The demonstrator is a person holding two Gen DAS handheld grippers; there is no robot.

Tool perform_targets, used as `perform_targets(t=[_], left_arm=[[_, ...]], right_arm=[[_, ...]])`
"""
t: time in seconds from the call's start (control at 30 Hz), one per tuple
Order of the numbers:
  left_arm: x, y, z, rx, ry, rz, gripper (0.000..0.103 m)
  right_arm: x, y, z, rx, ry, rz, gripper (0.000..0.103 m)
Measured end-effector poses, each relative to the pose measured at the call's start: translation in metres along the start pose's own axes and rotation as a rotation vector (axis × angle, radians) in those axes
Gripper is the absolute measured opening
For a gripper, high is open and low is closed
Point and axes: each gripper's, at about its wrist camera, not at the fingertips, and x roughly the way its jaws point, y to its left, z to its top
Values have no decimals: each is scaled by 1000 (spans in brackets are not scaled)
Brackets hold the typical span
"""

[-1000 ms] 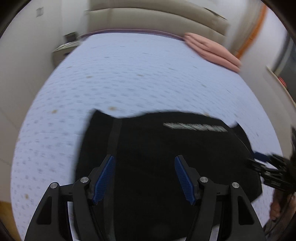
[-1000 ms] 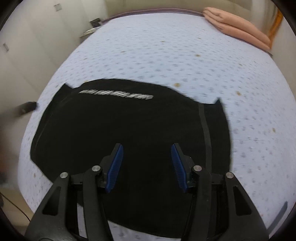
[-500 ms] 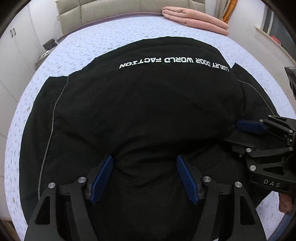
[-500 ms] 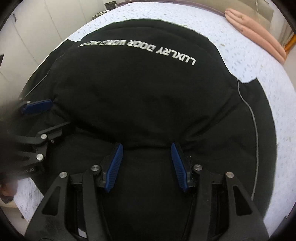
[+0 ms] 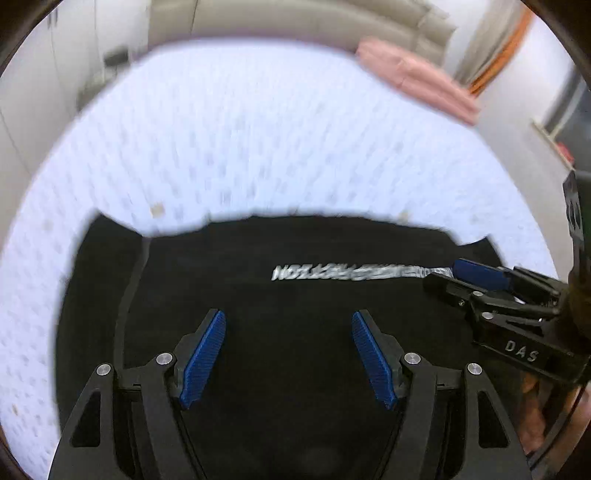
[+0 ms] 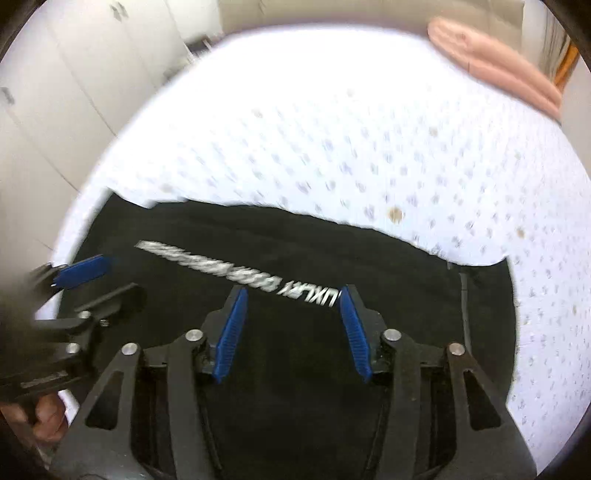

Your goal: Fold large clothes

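1. Left gripper [image 5: 288, 358]: blue pads spread, nothing pinched. Right gripper [image 6: 291, 332]: jaws closing, empty.
2. Black fabric garment with white lettering [image 5: 295, 295]: half a second ago bulging close, now flat below both grippers; fold apparently laid.
3. White dotted bedsheet [image 5: 258, 147], twelve o'clock: clear.
4. Pink folded cloth [image 6: 498, 74], two o'clock: no obstruction.

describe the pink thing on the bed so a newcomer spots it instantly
Start from the bed with its white dotted sheet. Go to its far right corner by the headboard: the folded pink blanket lies there, the only pink item, far from the black garment.
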Motion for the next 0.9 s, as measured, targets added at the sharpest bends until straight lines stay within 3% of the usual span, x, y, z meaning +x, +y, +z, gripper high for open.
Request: perform_targets(t=[0.1,0.3,0.43,0.53,0.6,0.73,0.9], left_arm=[[27,6,-1,5,40,29,76],[27,3,-1,-22,32,36,82],[-19,11,-16,11,-43,29,77],[-60,15,-47,65,-86,93,77],[-74,21,-76,73,-70,133,77],[-54,27,-117,60,24,164,76],[-21,28,-123,67,12,217,78]], right_arm=[[41,-6,-5,32,81,11,45],[42,-7,-2,31,76,0,45],[-5,-8,-9,27,2,16,46],[-56,-9,-50,-26,-67,-7,46],[-61,-11,-75,-23,-38,-19,46],[-36,-17,-117,-17,71,-44,45],[-12,-17,-119,-8,81,-56,45]])
